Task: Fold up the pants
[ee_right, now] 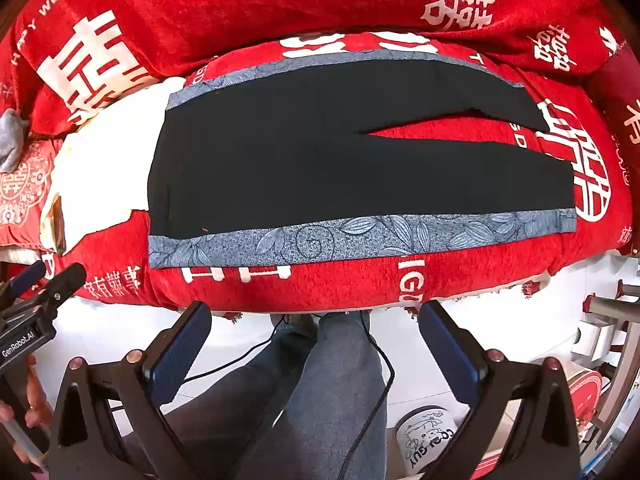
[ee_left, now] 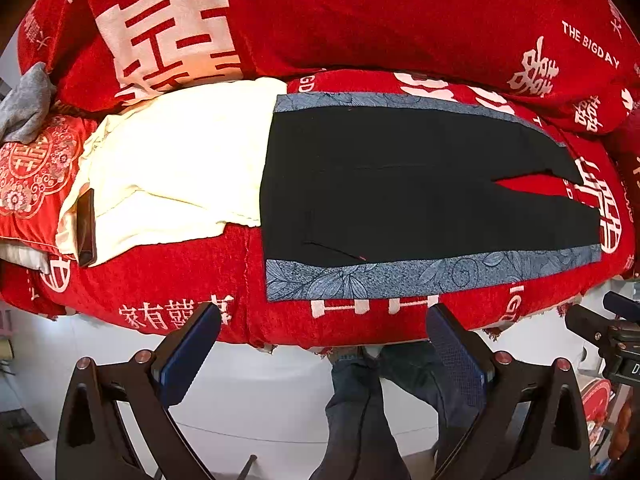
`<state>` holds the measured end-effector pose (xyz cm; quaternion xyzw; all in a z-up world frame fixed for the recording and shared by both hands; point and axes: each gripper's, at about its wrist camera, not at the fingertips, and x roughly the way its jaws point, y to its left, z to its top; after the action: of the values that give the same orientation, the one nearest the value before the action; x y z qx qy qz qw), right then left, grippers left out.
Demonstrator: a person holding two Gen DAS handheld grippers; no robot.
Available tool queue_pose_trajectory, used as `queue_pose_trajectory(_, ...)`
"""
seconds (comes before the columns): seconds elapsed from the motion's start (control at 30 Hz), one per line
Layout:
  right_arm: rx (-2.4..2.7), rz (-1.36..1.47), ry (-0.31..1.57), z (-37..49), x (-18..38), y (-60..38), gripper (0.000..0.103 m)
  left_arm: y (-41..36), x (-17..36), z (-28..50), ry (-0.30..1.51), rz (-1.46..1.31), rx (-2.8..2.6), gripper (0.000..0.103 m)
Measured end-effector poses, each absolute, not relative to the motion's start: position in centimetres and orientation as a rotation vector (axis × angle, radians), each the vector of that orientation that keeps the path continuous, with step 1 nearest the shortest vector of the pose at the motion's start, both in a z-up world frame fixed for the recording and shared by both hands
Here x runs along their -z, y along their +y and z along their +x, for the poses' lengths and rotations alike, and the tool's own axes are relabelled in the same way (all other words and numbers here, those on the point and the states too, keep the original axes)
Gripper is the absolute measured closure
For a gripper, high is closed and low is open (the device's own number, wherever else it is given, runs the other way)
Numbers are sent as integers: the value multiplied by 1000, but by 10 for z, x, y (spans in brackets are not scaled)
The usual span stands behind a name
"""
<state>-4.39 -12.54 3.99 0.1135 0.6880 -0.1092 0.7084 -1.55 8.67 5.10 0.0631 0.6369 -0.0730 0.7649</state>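
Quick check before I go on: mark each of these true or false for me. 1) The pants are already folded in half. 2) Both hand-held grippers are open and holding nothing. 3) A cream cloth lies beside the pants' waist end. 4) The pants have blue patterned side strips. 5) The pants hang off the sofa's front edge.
1) False: the black pants lie spread flat, legs apart.
2) True: the left hand-held gripper and the right hand-held gripper are open and empty, short of the sofa.
3) True: the cream cloth lies there.
4) True: see the near blue strip.
5) False: they lie wholly on the seat.
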Motion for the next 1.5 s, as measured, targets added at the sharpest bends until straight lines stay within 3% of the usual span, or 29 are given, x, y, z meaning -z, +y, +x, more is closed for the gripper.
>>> queue_pose_trajectory(1.5, 274, 257, 1540, -44, -39, -122, 0, 94, -49, -15, 1375, 151, 152, 0)
